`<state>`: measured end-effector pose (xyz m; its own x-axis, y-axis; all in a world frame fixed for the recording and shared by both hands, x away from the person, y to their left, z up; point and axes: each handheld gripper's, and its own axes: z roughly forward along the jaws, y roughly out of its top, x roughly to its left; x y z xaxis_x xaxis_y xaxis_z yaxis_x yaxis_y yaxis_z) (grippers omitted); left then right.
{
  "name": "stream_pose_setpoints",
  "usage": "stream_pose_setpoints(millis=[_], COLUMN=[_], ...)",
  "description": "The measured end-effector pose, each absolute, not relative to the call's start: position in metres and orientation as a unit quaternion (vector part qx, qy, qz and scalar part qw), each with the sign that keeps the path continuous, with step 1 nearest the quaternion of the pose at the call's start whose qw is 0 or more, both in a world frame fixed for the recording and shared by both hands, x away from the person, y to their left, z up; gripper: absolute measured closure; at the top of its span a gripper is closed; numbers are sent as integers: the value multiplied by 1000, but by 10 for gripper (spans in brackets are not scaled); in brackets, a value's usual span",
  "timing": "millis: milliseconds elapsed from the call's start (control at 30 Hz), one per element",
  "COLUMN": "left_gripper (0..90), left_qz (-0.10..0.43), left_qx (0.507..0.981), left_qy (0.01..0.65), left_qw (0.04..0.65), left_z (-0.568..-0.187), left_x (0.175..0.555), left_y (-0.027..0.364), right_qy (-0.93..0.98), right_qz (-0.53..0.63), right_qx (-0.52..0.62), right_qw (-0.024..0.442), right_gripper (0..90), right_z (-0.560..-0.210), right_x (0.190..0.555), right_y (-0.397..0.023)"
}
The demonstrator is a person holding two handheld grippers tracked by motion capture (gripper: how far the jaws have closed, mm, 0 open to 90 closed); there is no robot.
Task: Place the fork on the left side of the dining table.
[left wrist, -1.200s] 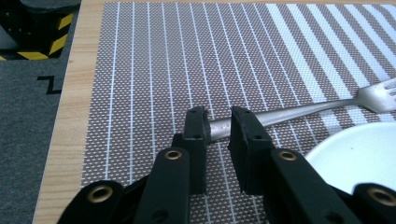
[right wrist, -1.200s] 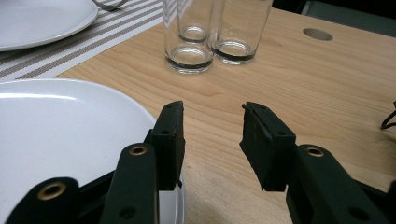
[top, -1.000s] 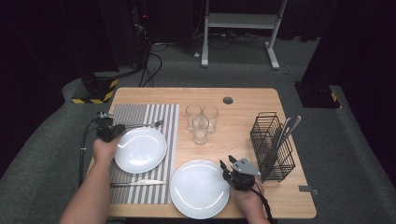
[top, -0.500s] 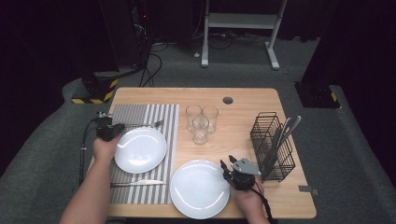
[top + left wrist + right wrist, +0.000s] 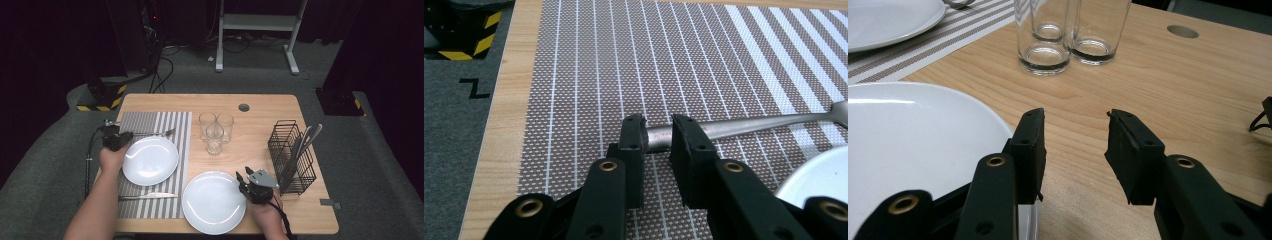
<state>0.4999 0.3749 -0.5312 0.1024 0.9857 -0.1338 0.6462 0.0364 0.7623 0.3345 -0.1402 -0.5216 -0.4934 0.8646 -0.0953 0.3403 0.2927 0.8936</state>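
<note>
Release step: left claw (image 5: 656, 137) jaws have just been opening around the fork (image 5: 744, 127) handle, which lies flat on the striped placemat (image 5: 589, 75) (above the small plate (image 5: 150, 160)). Widen fully, then lift straight. Right claw (image 5: 1075, 150) rests apart, empty.

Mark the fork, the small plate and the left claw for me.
fork (image 5: 744, 127): left gripper view, middle of its handle.
small plate (image 5: 150, 161): high view, its centre.
left claw (image 5: 657, 137): left gripper view, midway between its tips, around the fork's handle end.
</note>
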Motion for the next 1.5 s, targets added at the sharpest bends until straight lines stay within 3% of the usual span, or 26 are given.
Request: stream_pose_setpoints(millis=[1133, 1500], left_gripper=[708, 700], left_qz=[297, 295], left_qx=[674, 667], left_qy=[586, 590], left_qw=[336, 345], left_z=[-475, -479], left_x=[453, 431], left_y=[331, 325], right_qy=[748, 748], right_qz=[459, 465], right_qx=[388, 385], right_qw=[280, 276], right_gripper=[550, 540], right_z=[-517, -516], right_x=[338, 335], right_y=[-145, -144])
